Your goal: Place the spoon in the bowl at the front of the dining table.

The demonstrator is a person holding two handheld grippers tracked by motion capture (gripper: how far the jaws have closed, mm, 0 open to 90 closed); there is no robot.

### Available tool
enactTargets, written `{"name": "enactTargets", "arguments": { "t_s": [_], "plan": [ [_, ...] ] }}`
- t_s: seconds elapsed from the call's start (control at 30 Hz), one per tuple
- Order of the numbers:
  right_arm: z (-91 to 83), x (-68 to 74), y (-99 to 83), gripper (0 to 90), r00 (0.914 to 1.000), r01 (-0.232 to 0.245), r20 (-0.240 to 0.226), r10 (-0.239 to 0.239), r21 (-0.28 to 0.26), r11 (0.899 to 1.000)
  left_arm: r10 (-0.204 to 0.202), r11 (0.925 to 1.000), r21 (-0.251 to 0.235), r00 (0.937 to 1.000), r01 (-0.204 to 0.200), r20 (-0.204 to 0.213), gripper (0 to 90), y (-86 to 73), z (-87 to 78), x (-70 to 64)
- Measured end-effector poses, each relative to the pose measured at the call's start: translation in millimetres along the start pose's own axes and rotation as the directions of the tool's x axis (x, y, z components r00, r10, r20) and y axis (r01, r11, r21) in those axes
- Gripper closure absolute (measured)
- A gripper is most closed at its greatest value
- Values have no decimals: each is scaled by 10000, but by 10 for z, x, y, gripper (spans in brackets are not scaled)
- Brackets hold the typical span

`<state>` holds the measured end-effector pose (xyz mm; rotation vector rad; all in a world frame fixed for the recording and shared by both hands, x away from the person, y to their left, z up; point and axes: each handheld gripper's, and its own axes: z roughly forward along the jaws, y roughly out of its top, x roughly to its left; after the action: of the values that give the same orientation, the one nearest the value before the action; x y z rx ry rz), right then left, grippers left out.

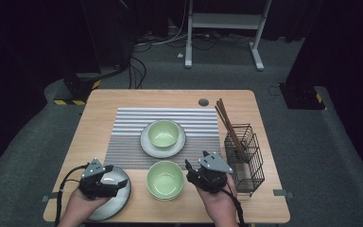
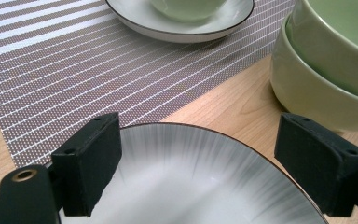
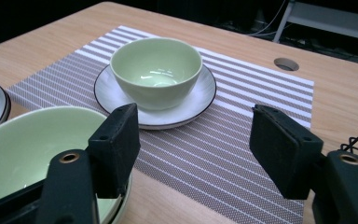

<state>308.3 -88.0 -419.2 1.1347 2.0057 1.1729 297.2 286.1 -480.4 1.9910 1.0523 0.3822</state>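
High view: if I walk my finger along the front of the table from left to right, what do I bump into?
Left gripper over the grey plate → stacked green bowls → right gripper → wire basket.

Just ahead of the right gripper [image 1: 196, 160], between it and the left gripper [image 1: 117, 176] — a grey-and-white striped placemat [image 1: 127, 137] on the wooden table [image 1: 104, 104]. On the mat, straight ahead of the right gripper's jaws, a pale green bowl [image 1: 163, 133] upright in a white dark-rimmed saucer [image 1: 146, 144]. Just beside that gripper, on its outer side, a black wire basket [image 1: 253, 165] with brown chopsticks [image 1: 227, 123] leaning out. Farther ahead, a round cable hole [image 1: 203, 102] — beyond the table, a white stand frame [image 1: 222, 21] and floor cables [image 1: 137, 66].
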Motion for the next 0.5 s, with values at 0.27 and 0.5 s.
{"name": "enactTargets", "arguments": {
  "t_s": [0.27, 0.5],
  "plan": [
    [-77, -9, 94, 368, 9999, 32, 155, -29, -212, 9998, -17, 10000, -81, 10000, 17, 61, 155, 0, -15, 5],
    [-123, -54, 182, 380, 9992, 90, 382, -75, -393, 9992, -23, 10000, -8, 9999, 23, 104, 153, 2, -15, 6]
  ]
}}
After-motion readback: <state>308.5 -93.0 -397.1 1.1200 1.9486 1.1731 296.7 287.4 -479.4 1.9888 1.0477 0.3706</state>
